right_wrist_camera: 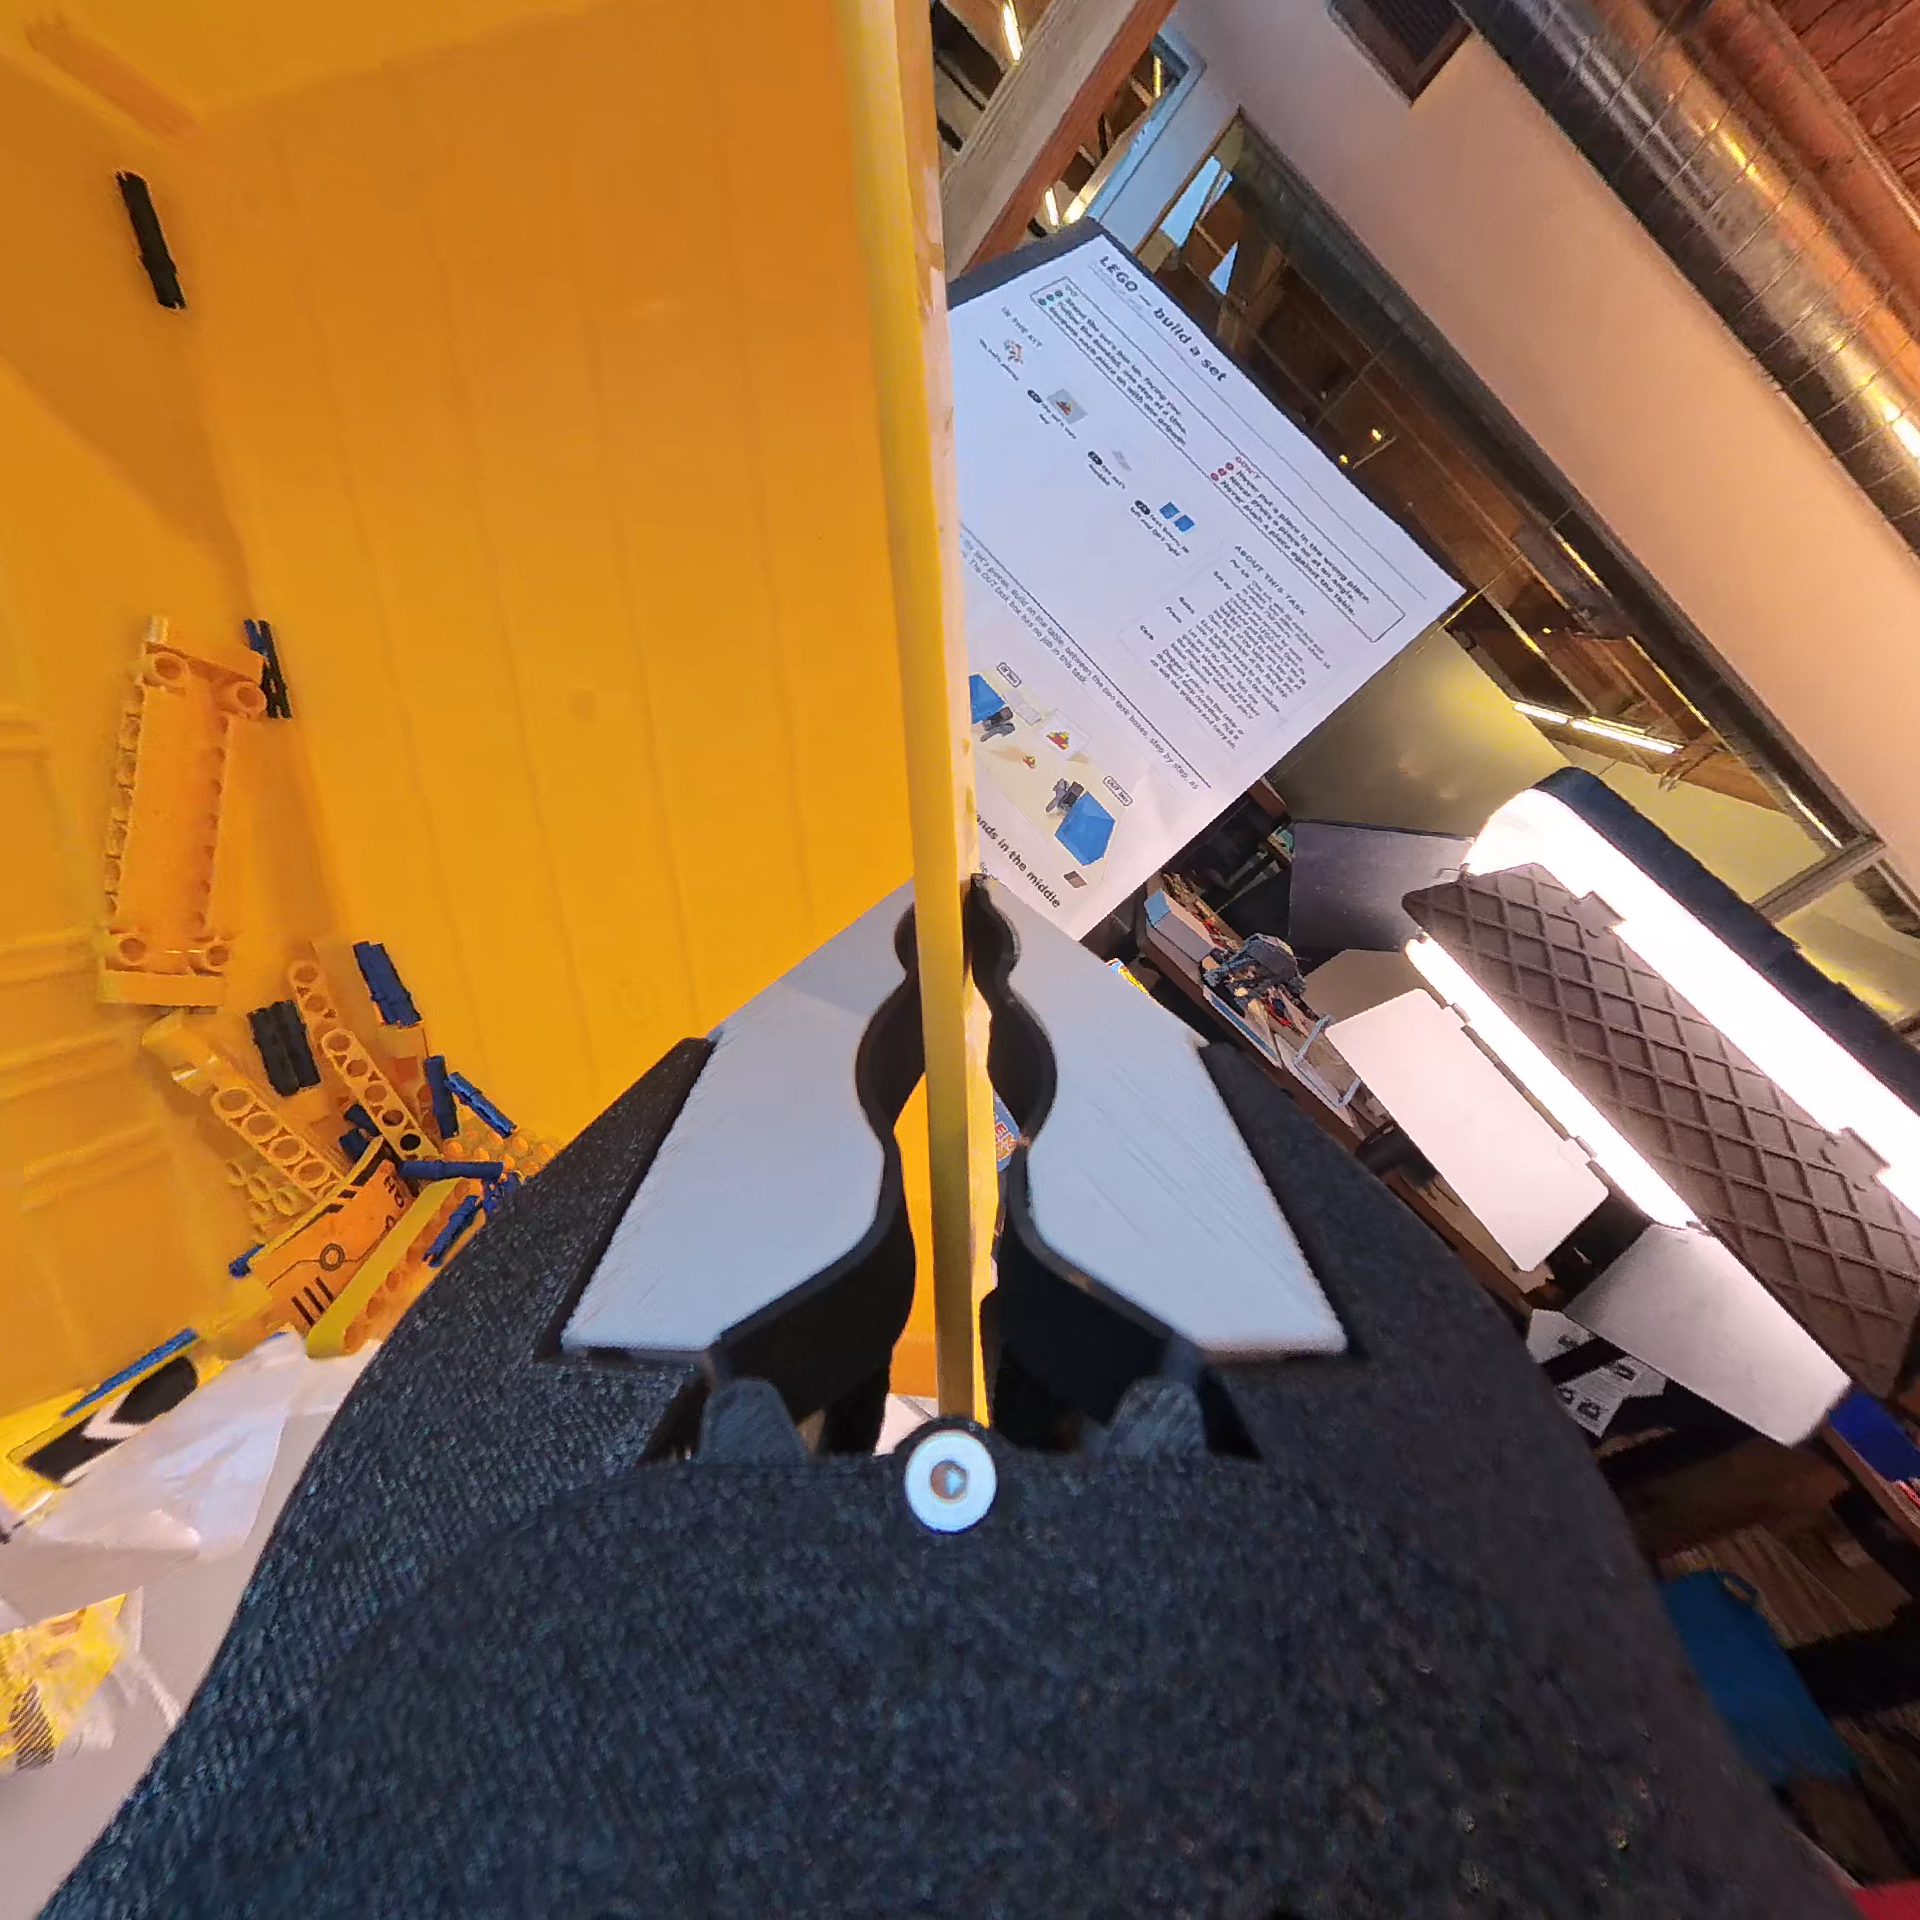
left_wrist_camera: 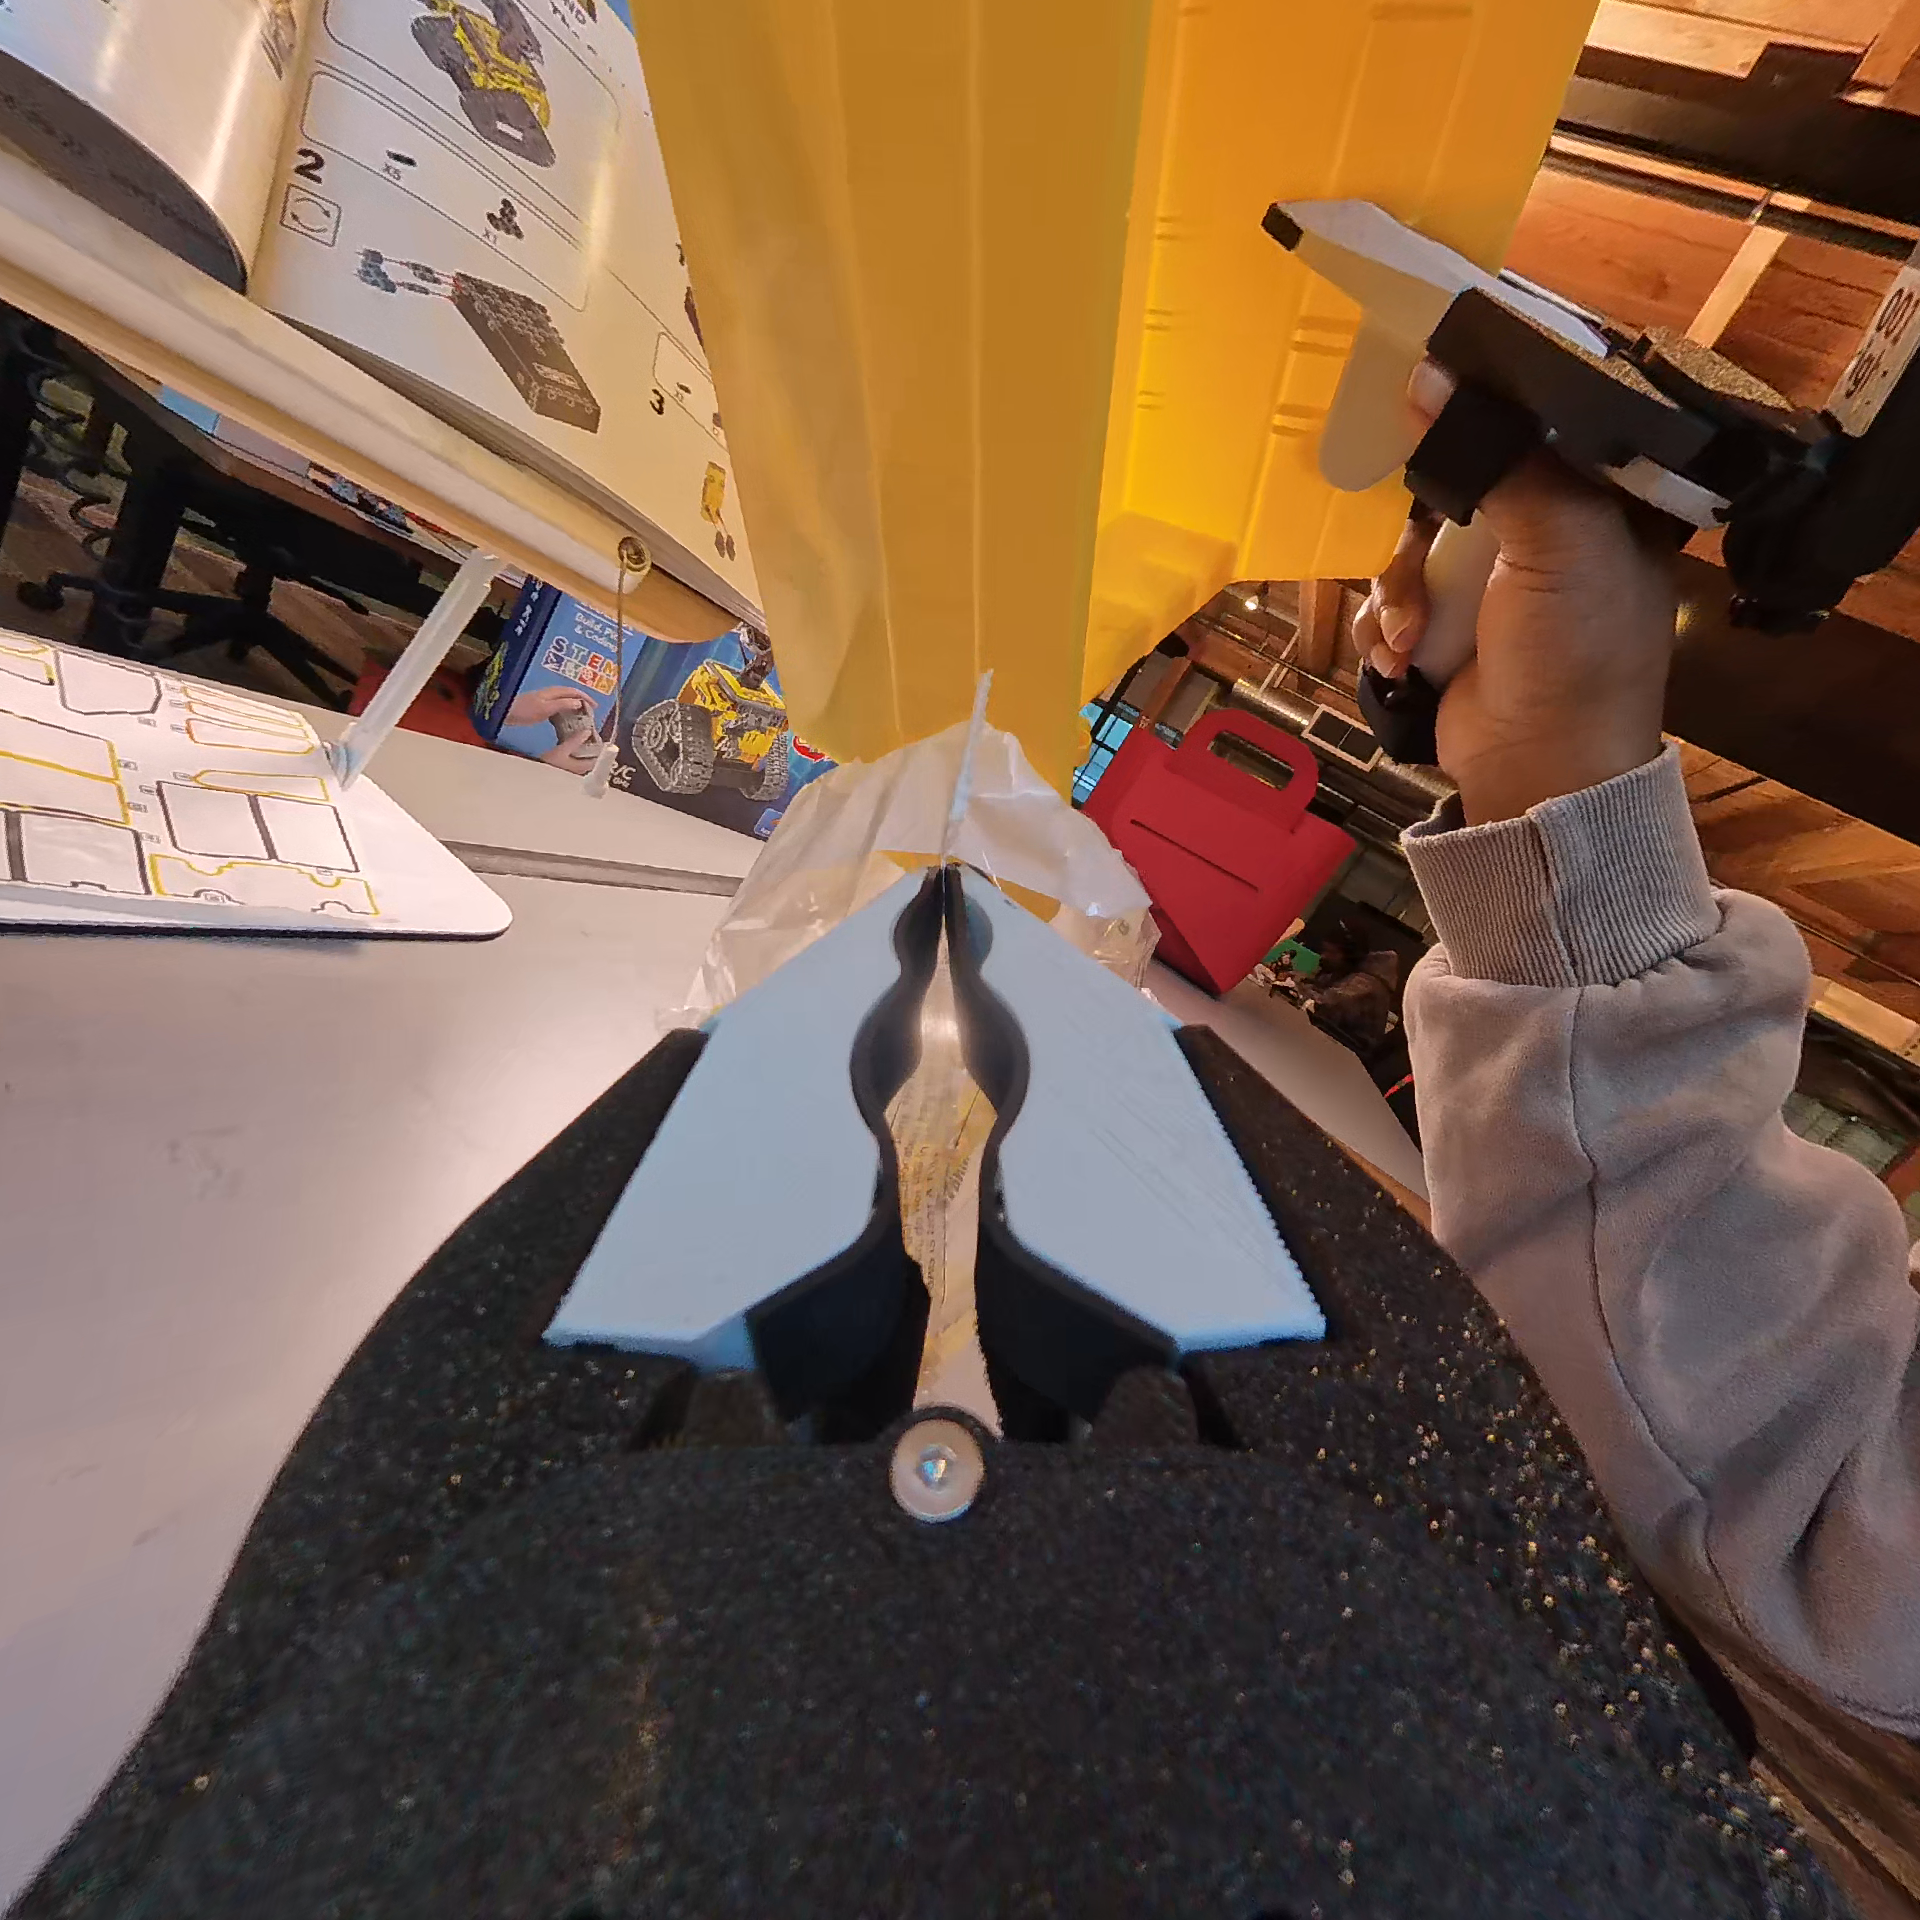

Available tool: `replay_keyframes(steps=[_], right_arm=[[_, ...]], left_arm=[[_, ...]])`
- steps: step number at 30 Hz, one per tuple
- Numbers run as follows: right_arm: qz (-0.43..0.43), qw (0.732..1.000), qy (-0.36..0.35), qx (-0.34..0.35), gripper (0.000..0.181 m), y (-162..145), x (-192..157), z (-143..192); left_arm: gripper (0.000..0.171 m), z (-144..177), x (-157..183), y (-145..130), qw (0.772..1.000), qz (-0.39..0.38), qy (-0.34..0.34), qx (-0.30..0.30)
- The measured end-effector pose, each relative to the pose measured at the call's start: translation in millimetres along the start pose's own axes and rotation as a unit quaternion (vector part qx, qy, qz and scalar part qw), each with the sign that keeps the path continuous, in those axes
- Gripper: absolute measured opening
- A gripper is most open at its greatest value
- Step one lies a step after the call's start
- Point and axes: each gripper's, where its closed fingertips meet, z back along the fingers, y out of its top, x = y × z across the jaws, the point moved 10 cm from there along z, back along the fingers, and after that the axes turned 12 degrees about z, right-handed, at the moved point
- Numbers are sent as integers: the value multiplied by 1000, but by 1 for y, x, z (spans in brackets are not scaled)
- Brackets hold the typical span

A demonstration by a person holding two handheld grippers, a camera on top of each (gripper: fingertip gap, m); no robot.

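Left wrist view first: we find the left claw (left_wrist_camera: 945,883) closed to a narrow slit, its tips pinching a clear bag (left_wrist_camera: 935,800). Film from the bag also runs back between the two fingers. The bag's crumpled neck sits right at the lower corner of a yellow bin (left_wrist_camera: 935,364), which is raised off the bench (left_wrist_camera: 260,1143) and tipped. We cannot tell whether bag and bin touch there.

To the right, a hand (left_wrist_camera: 1538,644) in a grey sleeve holds the other tool against the bin's side wall. On the bench to the left lies a white mat with outlines (left_wrist_camera: 208,831). Above it an open booklet (left_wrist_camera: 468,260) rests on a stand. Farther back we note a toy box (left_wrist_camera: 665,717) and a red paper bag (left_wrist_camera: 1226,862).

Right wrist view: the right claw (right_wrist_camera: 961,914) is clamped on the bin's wall, seen edge-on between its fingers. Inside the bin, loose yellow and blue building pieces (right_wrist_camera: 343,1122) lie heaped in the low corner, with a few more scattered up the wall. Clear film shows just below that heap, at the bin's mouth. Beyond stand an instruction sheet on a board (right_wrist_camera: 1143,571) and a lit lamp (right_wrist_camera: 1662,987).
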Motion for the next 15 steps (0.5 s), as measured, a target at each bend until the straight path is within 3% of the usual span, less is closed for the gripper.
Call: replay_keyframes(steps=[15], right_arm=[[-6,1000,-15,-21,2,-9,-18,-18]], left_arm=[[0,1,-8,-9,999,36,12,4]])
